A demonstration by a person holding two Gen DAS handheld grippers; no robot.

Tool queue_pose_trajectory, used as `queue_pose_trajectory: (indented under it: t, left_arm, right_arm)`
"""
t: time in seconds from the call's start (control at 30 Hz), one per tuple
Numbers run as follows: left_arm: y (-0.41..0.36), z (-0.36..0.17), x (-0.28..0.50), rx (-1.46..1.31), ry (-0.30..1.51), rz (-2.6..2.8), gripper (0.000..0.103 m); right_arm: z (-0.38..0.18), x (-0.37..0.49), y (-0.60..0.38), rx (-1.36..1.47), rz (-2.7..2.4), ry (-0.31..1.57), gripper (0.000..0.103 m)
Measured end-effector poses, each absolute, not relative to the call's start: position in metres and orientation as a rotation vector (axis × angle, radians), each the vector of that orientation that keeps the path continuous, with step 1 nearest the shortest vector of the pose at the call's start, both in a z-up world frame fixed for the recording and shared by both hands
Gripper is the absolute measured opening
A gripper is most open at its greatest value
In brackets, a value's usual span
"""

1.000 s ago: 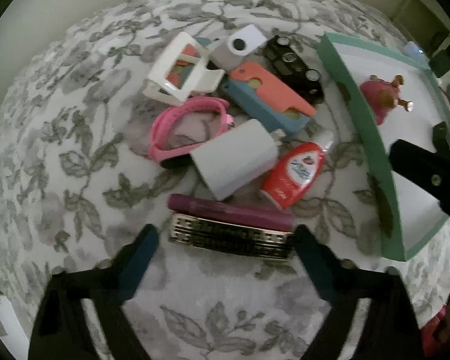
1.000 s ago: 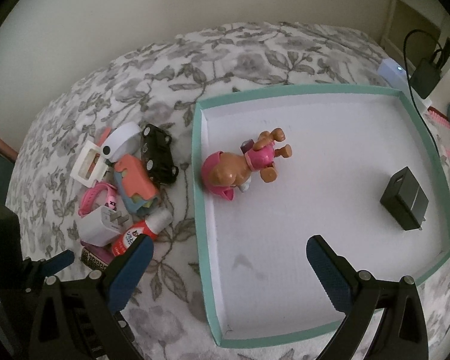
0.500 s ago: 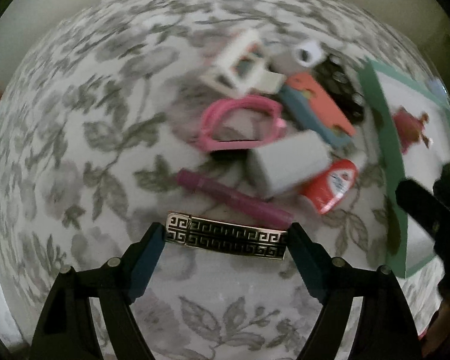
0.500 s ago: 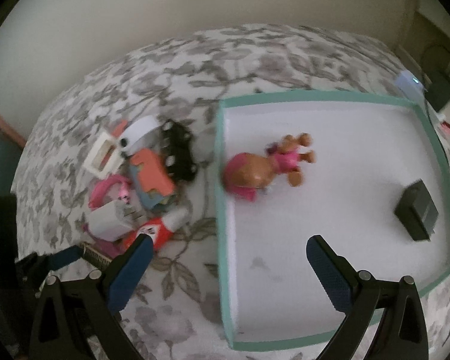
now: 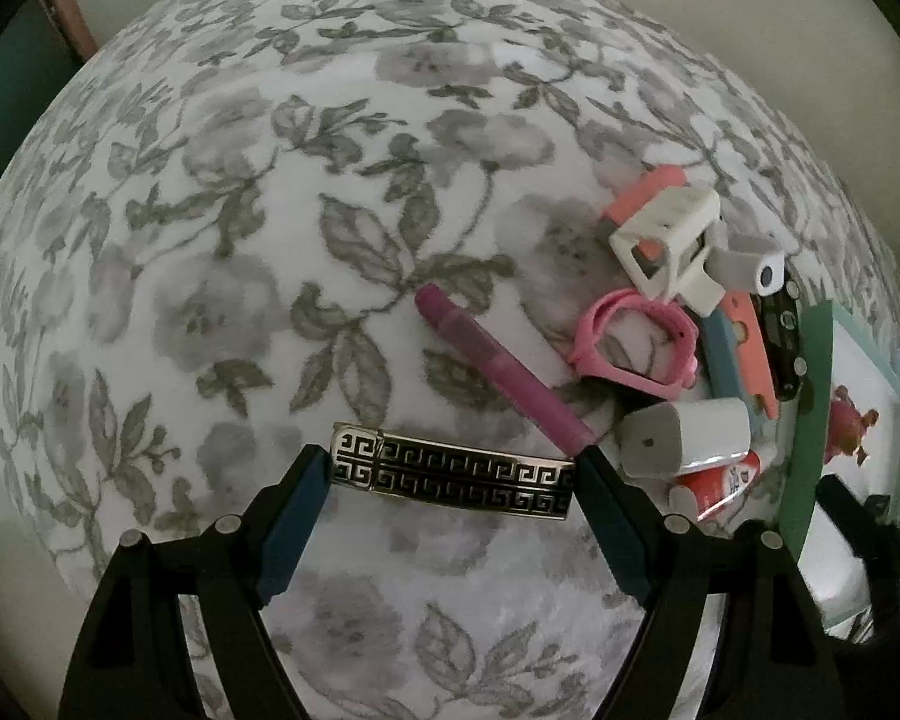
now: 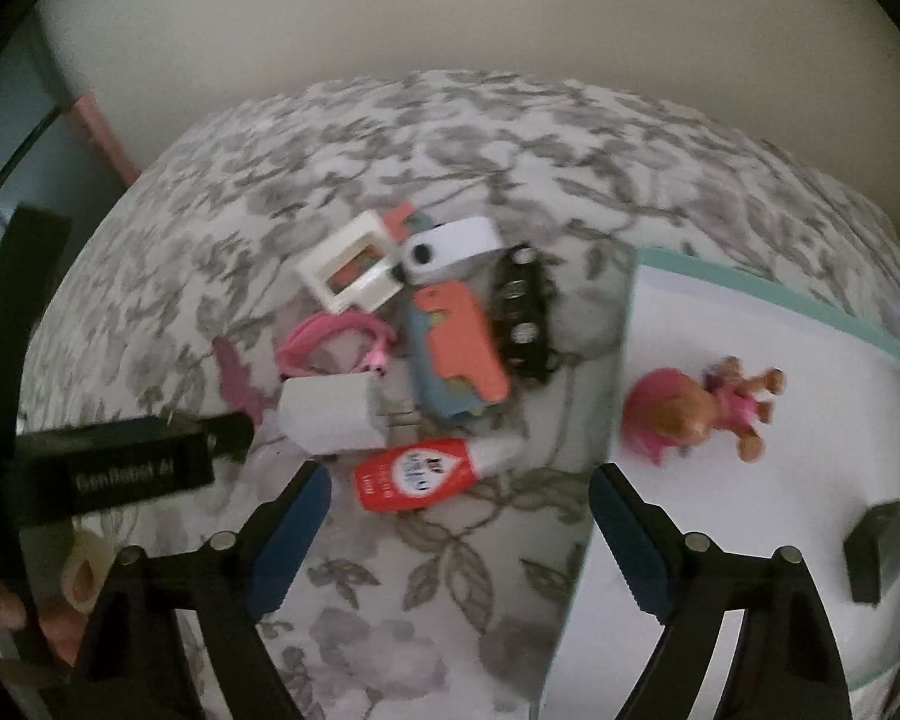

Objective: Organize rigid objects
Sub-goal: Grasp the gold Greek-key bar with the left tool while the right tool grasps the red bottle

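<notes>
The left claw (image 5: pixel 453 474) is clamped end to end on a flat hair clip (image 5: pixel 452 471) with a black-and-gold key pattern, holding it above the flowered bedspread (image 5: pixel 270 240). To do this well, I would keep the squeeze steady, since the pads touch only the clip's short ends and it could pivot or slip out, and carry it level toward the green-edged tray (image 6: pixel 768 294) on the right. The right claw (image 6: pixel 459 507) stands apart, its jaws closing, with nothing between them, over the red bottle (image 6: pixel 414 474). The pile beside the tray crowds the route, so the clip should pass above it and clear the tray's raised rim; the tray floor near the doll (image 6: pixel 690 408) and black charger (image 6: pixel 876 549) has room.
</notes>
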State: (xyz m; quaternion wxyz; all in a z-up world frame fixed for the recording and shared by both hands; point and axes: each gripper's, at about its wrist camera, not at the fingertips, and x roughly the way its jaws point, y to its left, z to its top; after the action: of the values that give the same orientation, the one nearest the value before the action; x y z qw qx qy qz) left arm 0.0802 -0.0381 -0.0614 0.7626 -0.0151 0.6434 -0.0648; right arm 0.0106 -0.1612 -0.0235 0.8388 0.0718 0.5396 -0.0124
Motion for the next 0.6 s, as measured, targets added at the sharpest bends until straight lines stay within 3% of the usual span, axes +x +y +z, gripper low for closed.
queue_pose_trajectory:
  t: [0.6]
  left_arm:
    - [0.019, -0.056, 0.104, -0.141, 1.406, -0.122, 0.083]
  right_arm:
    - [-0.062, 0.033, -0.144, 0.042, 0.005, 1.242, 0.085]
